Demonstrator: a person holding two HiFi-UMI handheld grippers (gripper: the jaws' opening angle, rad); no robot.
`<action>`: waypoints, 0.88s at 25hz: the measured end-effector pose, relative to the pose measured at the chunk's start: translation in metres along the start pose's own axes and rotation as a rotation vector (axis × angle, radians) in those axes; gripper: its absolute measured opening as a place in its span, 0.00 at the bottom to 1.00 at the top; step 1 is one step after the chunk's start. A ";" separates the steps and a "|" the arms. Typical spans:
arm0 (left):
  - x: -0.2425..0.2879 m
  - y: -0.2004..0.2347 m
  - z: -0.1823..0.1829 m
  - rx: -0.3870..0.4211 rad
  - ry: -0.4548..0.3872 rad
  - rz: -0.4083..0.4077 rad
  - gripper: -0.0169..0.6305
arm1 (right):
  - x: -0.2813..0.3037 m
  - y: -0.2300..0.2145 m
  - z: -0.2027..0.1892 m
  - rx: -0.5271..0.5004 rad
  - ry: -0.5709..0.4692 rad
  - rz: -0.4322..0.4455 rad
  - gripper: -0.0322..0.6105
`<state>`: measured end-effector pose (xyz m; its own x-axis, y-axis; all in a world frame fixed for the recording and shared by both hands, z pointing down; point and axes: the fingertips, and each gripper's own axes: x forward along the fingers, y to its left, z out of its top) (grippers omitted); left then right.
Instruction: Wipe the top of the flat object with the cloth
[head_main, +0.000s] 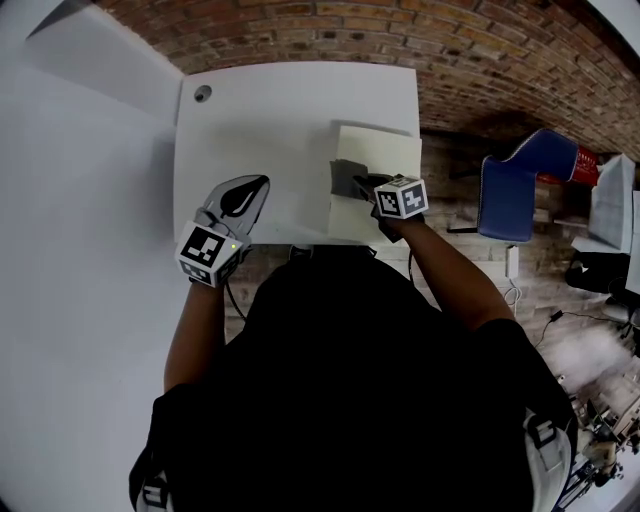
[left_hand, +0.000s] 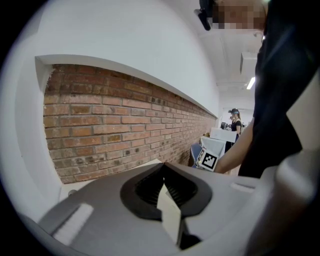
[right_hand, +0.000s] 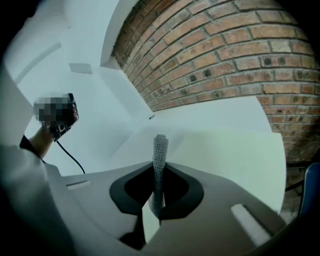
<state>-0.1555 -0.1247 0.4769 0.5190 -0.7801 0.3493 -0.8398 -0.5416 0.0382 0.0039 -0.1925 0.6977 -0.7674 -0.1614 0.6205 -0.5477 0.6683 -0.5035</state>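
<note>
- Grey cloth (head_main: 347, 177) is pinched in the right tongs (head_main: 368, 186) and rests on the pale yellow board (head_main: 378, 150).
- The board lies on the white table (head_main: 270, 110), at its right side.
- Closed on nothing, the left tongs (head_main: 258, 186) hover over the table's near edge.

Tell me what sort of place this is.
Probably an office or lab workspace, indoors: a white table by a brick wall, with a blue chair off to its right.
</note>
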 end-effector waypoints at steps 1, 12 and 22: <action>-0.002 0.000 -0.001 -0.001 0.001 -0.001 0.03 | 0.006 0.003 -0.005 0.015 0.011 0.010 0.06; -0.013 -0.002 -0.008 -0.003 0.023 -0.015 0.03 | 0.034 -0.004 -0.039 0.079 0.073 -0.012 0.06; -0.003 -0.006 -0.006 0.002 0.021 -0.050 0.03 | 0.005 -0.045 -0.054 0.159 0.044 -0.088 0.06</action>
<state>-0.1529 -0.1169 0.4813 0.5565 -0.7455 0.3668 -0.8127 -0.5802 0.0537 0.0426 -0.1845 0.7556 -0.7008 -0.1798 0.6903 -0.6606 0.5288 -0.5329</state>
